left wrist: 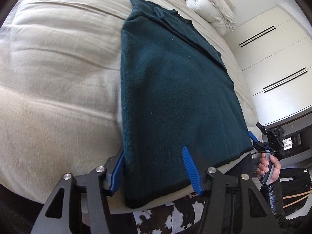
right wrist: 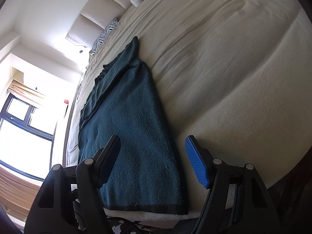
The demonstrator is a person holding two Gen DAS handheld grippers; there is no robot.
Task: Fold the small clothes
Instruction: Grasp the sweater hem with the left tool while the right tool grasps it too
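Note:
A dark teal knit garment lies flat on the beige bed, its sides folded in, its black hem at the near bed edge. It also shows in the right wrist view. My left gripper is open, its blue fingers straddling the hem's left corner, one finger at the garment's left edge, the other over the cloth. My right gripper is open over the hem's right corner; it also shows in the left wrist view, held in a hand.
The beige bed spreads wide on both sides of the garment. A rolled white duvet lies at the headboard. A zebra-print pillow lies near the head end. White wardrobe doors stand beside the bed. A window is at left.

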